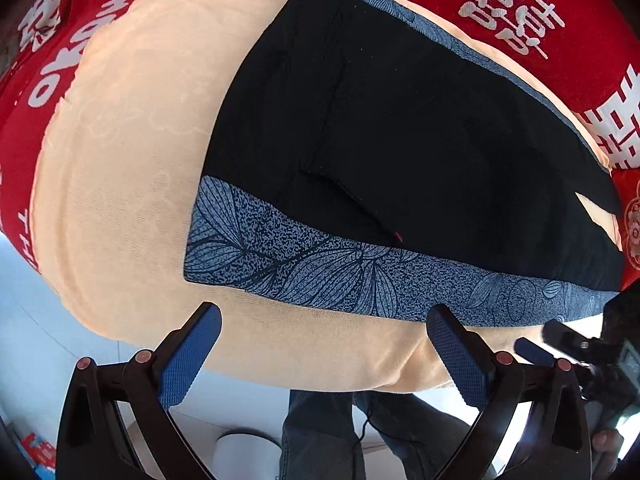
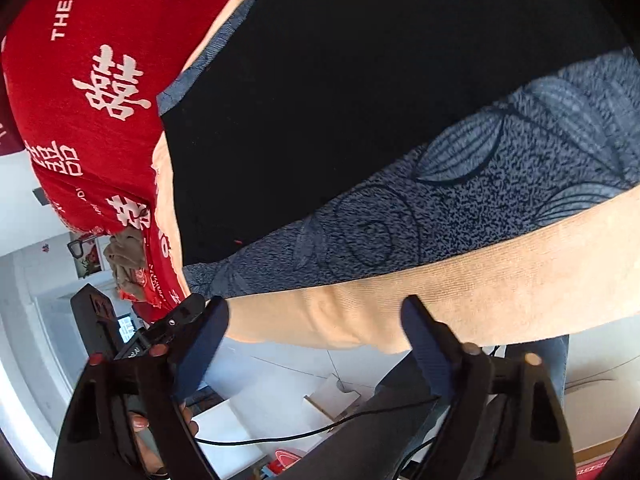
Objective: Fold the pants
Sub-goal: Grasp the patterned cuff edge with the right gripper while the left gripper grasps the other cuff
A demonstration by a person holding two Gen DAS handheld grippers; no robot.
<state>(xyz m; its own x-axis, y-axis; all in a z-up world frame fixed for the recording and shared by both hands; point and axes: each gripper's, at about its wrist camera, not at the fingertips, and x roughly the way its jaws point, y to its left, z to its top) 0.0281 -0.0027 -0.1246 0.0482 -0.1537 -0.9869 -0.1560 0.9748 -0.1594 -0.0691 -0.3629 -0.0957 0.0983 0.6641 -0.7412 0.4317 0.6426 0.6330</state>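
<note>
The black pants (image 1: 400, 120) lie flat on a peach blanket (image 1: 120, 200), with a blue-grey leaf-patterned band (image 1: 320, 276) along their near edge. My left gripper (image 1: 324, 312) hovers open over the blanket just short of that band, nothing between its blue pads (image 1: 188, 356). In the right wrist view the same pants (image 2: 360, 100) and band (image 2: 480, 184) fill the upper part. My right gripper (image 2: 315, 304) is open at the blanket's near edge, below the band's end, its pads touching no cloth. Each gripper shows at the side of the other's view.
A red cloth with white characters (image 1: 512, 20) lies under the blanket and shows around it (image 2: 92, 80). Below the blanket's edge are the person's jeans-clad legs (image 1: 320, 432), a pale floor with flat boxes (image 2: 332, 396) and a black cable (image 2: 320, 432).
</note>
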